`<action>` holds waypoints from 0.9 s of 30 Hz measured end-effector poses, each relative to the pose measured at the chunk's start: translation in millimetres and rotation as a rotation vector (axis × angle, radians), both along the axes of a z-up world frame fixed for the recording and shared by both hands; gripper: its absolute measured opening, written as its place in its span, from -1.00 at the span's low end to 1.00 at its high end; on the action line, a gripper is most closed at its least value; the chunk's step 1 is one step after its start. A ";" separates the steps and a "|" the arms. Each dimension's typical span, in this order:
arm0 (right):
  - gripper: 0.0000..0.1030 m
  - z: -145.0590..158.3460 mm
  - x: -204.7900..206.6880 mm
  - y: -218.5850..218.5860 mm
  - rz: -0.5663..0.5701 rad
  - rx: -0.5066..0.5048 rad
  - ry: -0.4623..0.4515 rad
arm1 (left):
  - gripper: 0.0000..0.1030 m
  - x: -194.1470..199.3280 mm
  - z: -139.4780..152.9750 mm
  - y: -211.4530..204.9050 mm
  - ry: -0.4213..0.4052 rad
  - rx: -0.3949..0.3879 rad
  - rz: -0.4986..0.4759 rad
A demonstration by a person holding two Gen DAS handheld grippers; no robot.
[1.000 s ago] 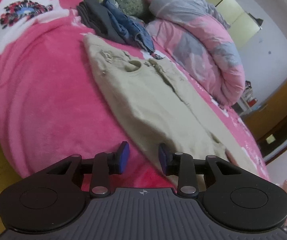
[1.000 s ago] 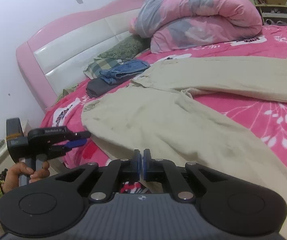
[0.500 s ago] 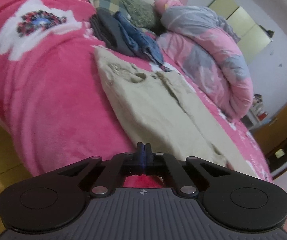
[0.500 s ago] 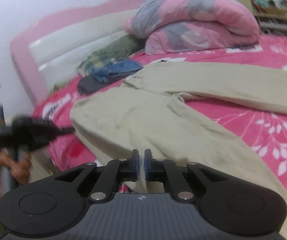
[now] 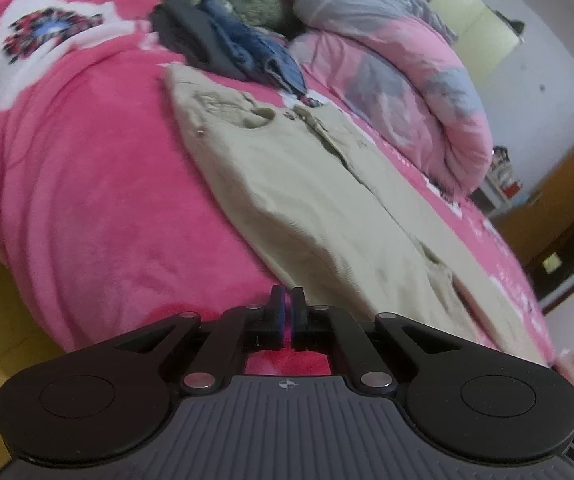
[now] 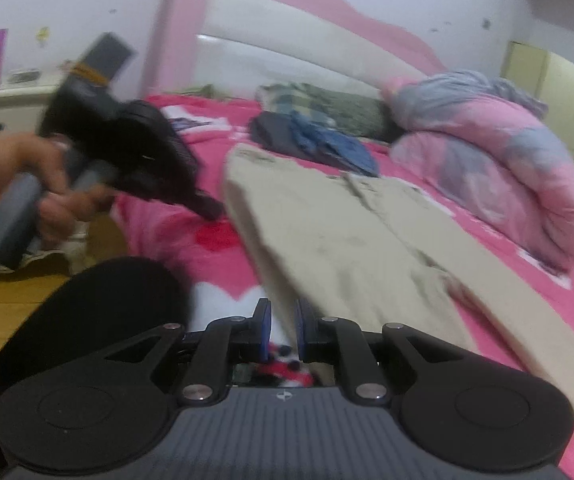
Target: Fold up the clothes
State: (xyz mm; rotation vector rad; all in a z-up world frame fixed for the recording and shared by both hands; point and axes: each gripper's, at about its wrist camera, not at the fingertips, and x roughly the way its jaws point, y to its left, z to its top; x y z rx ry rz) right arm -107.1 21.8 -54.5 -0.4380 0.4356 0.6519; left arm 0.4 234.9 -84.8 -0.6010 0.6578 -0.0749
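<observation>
The khaki trousers (image 5: 327, 200) lie spread flat on the pink bedspread (image 5: 87, 184), waistband towards the pillows, one edge running along the side of the bed nearest us. Beyond the waistband we see a small pile of dark and denim clothes (image 5: 227, 48), and further right a rolled quilt (image 5: 399, 76).

The left gripper (image 5: 286, 312) now has its tongs pressed together at the trousers' near edge, where a second ago they stood apart, one pad on either side of that edge. Whether any cloth is actually caught between the pads we cannot tell; only pink bedspread shows through the slit below them. We read this as the corner grasp that starts a fold.

The right gripper (image 6: 283, 328) has its tongs parting, with a narrow gap between them. The pale trouser edge runs into that gap, but the pads do not appear to press on it. Compared with the earlier frames, its view has swung sharply: the trousers no longer fill the foreground, the headboard (image 6: 287, 52) sits centrally, and the person's hand (image 6: 47, 196) holding the left gripper appears much larger at the left.
</observation>
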 end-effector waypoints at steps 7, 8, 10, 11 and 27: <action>-0.75 -4.8 60.2 -24.4 -0.141 0.196 0.215 | -0.68 17.5 4.4 -9.4 -0.018 0.067 -0.032; -0.75 -5.2 67.6 -31.5 -0.167 0.240 0.245 | -0.67 19.6 3.9 -9.1 -0.016 0.067 -0.033; -0.75 -7.1 80.6 -41.8 -0.207 0.306 0.296 | -0.66 23.6 2.1 -7.3 -0.008 0.056 -0.032; -0.75 -7.8 82.6 -44.8 -0.215 0.323 0.309 | -0.65 24.8 1.6 -6.4 -0.007 0.050 -0.032; -0.29 4.1 45.6 -2.4 -0.072 0.094 0.063 | -0.65 28.0 1.7 -2.1 0.000 0.029 -0.041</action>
